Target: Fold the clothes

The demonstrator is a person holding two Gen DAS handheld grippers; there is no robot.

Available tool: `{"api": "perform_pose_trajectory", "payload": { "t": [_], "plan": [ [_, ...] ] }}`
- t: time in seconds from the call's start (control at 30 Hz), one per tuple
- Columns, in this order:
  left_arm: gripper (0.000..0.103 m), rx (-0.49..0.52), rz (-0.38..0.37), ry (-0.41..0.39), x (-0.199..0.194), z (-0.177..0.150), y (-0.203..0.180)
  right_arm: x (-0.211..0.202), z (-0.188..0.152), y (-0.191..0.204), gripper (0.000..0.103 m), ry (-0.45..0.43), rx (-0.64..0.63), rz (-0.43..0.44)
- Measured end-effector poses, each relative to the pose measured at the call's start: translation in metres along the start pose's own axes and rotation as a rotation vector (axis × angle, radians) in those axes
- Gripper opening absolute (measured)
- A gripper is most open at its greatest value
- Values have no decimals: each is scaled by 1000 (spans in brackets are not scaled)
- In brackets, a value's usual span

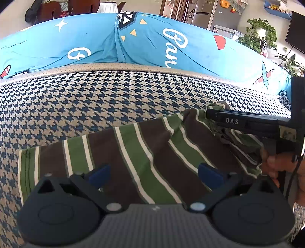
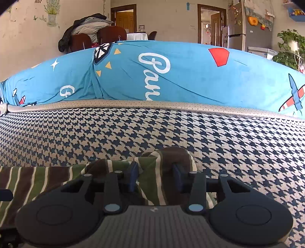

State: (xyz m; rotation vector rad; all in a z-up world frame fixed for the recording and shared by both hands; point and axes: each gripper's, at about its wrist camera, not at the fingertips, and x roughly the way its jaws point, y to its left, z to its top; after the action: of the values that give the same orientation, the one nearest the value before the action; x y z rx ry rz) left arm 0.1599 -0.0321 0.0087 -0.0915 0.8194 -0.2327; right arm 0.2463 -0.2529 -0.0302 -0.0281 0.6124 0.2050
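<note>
Nearest the left wrist camera, the left gripper [image 1: 153, 174] hovers with jaws spread wide over the striped garment [image 1: 133, 152], gripping nothing. At the garment's right end, the right gripper [image 2: 155, 176] has a bunched fold between its part-spread jaws. Beyond, the houndstooth sofa seat [image 2: 228, 143] meets a blue printed cushion [image 1: 85, 43].

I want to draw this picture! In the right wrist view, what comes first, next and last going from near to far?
Right hand-held gripper → striped shirt → checked sofa seat → blue cushion cover → wooden chairs → doorway.
</note>
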Motion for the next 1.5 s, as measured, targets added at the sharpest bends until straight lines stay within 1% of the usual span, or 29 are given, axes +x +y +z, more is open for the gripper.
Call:
{"api": "perform_pose_trajectory", "payload": {
  "t": [0.07,0.17,0.27,0.37,0.47,0.57,0.73,0.8,0.93,1.0,1.07,1.17,1.27,1.4,1.5],
  "plan": [
    [103,-6,0,4,1,1,1,2,-1,2,58,0,-2,4],
    [103,-14,1,11,3,1,2,-2,1,9,60,-1,-49,-6],
    [103,-17,6,17,4,2,3,-15,9,3,59,-20,-5,21],
    [103,-12,9,13,4,2,3,-41,19,-6,59,-65,45,38],
    [103,-11,16,8,2,2,5,-67,25,-18,59,-96,77,9],
    [103,-12,22,6,1,2,7,-93,25,-33,59,-108,139,-39],
    [103,-9,26,-1,-1,1,8,-115,8,-50,59,-73,191,-149],
    [103,-1,30,-4,-2,0,8,-117,2,-50,59,-49,182,-181],
    [103,10,39,-6,-4,-1,8,-115,-7,-46,60,-34,143,-216],
    [103,9,43,-7,-5,-2,10,-114,-11,-45,60,-15,147,-227],
    [103,-1,45,-7,-6,-1,12,-112,-15,-42,60,1,140,-223],
    [103,-12,50,-6,-6,-1,15,-105,-23,-33,66,36,102,-228],
    [103,-20,51,-8,-7,-1,17,-99,-35,-24,66,83,79,-221],
    [103,-31,52,-12,-10,-1,19,-98,-47,-18,66,85,92,-233],
    [103,-45,51,-9,-11,-2,22,-98,-51,-14,66,70,84,-246]
  ]
}}
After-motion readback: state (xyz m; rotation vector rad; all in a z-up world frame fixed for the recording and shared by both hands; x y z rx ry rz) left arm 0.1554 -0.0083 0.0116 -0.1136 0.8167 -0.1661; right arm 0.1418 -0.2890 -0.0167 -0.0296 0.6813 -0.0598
